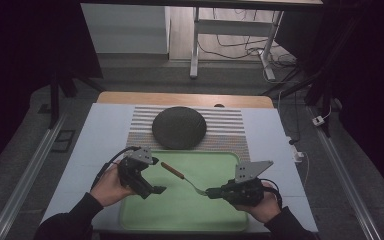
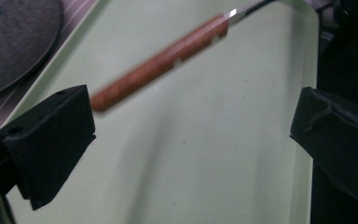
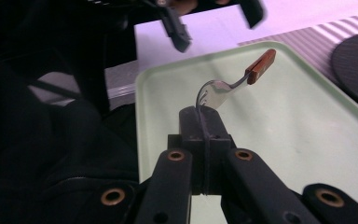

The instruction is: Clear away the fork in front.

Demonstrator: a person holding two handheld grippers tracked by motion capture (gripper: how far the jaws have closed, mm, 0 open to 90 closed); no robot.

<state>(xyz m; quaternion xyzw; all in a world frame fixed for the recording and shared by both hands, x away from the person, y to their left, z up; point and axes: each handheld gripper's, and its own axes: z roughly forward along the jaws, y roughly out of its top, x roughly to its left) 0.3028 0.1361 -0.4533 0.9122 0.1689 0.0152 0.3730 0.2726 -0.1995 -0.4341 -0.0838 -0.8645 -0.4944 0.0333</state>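
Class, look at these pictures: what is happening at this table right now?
A person works with a hand-held gripper in each hand over a green tray. The right hand-held gripper is shut on the metal end of a wooden-handled spoon, holding it above the tray with the handle pointing towards the left hand-held gripper. That one is open beside the handle, gripping nothing. A dark round plate sits on a striped mat beyond the tray.

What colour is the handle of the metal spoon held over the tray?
Reddish-brown wood handle, clearest in the left gripper view.
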